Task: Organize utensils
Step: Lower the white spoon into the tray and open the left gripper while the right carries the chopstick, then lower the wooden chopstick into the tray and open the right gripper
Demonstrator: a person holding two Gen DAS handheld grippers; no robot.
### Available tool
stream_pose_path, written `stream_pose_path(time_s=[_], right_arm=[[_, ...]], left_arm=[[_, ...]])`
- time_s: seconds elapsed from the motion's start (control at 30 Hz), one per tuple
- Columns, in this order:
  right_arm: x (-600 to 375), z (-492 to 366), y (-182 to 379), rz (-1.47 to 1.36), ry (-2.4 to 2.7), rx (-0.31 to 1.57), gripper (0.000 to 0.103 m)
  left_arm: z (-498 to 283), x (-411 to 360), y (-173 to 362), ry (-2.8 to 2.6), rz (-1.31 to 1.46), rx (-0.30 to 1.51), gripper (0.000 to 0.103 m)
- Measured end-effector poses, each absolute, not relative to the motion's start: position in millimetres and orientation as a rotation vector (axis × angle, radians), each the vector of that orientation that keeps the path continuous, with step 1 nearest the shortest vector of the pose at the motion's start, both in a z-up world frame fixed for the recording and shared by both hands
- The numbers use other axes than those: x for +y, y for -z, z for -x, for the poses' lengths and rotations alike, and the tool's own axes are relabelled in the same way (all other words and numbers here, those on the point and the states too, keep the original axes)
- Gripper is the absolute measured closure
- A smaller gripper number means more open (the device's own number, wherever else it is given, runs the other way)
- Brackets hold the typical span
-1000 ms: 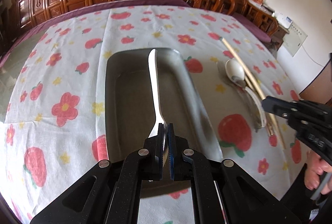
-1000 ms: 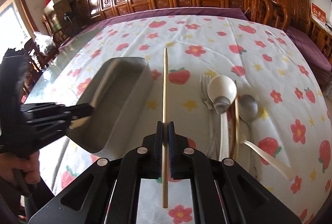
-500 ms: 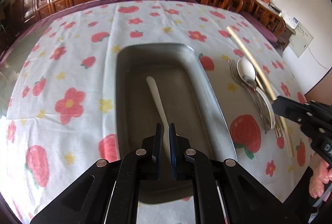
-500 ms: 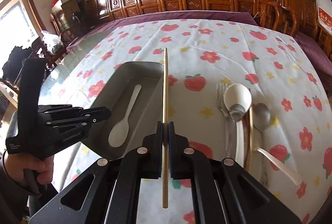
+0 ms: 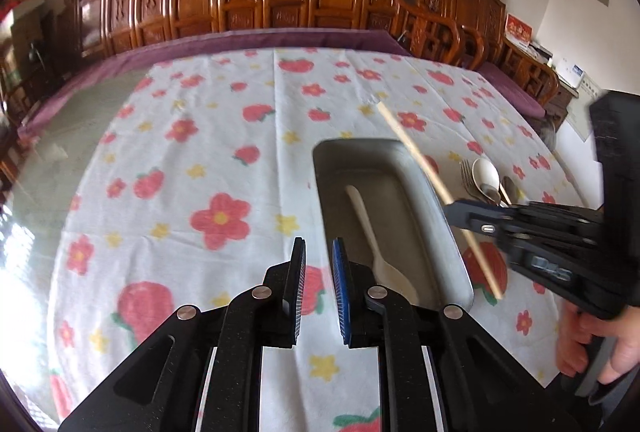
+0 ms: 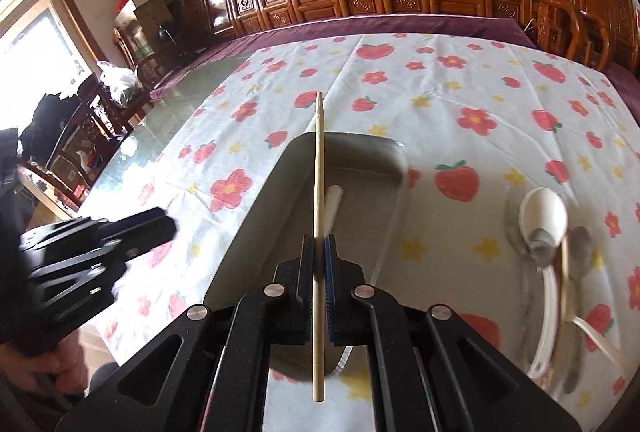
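I see the white plastic spoon lying lengthwise in the grey metal tray on the bench, while my right gripper has its jaws pinched on a wooden chopstick above the tray. My left gripper hangs beside the tray's left rim, its jaws just having been opening, now slightly spread with nothing between them. The remaining fork, spoons and chopstick lie together toward the bench's right edge.

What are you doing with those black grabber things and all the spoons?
A person is tidying utensils into a metal tray, with a tool in each hand. A white spoon already lies in the tray. The left tool has just been opening and holds nothing. The right tool is shut on a wooden chopstick, held over the tray. More spoons and a fork wait on the flowery tablecloth beside it.
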State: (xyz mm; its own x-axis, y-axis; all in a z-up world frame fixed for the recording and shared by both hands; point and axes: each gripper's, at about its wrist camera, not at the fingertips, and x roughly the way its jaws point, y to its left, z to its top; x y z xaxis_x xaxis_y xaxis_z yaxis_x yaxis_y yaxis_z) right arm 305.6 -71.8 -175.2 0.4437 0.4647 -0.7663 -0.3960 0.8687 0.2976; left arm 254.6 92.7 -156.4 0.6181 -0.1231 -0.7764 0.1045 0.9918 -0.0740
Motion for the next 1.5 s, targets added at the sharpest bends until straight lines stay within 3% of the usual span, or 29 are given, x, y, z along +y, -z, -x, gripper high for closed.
stream_pose_path(time_s=[0.53, 0.87, 1.17, 1.5], right_arm=[[-43.4, -320.5, 219.1, -0.092, -0.479, 1.081, 0.097], [-58.7, -315.0, 204.8, -0.095, -0.519, 1.017, 0.094], [-161.3, -267.7, 161.4, -0.052, -0.463, 0.867, 0.094], [-295.8, -269.3, 168.9, -0.115, -0.322, 0.869, 0.092]], left_arm=[[-236.9, 117.1, 143.1, 0.121, -0.005, 0.871, 0.09], [-236.5, 104.7, 143.6, 0.129, -0.023, 0.875, 0.09], [-226.0, 56.5, 135.9, 0.2, -0.027, 0.853, 0.09], [-228.4, -34.6, 148.7, 0.31, -0.051, 0.864, 0.089]])
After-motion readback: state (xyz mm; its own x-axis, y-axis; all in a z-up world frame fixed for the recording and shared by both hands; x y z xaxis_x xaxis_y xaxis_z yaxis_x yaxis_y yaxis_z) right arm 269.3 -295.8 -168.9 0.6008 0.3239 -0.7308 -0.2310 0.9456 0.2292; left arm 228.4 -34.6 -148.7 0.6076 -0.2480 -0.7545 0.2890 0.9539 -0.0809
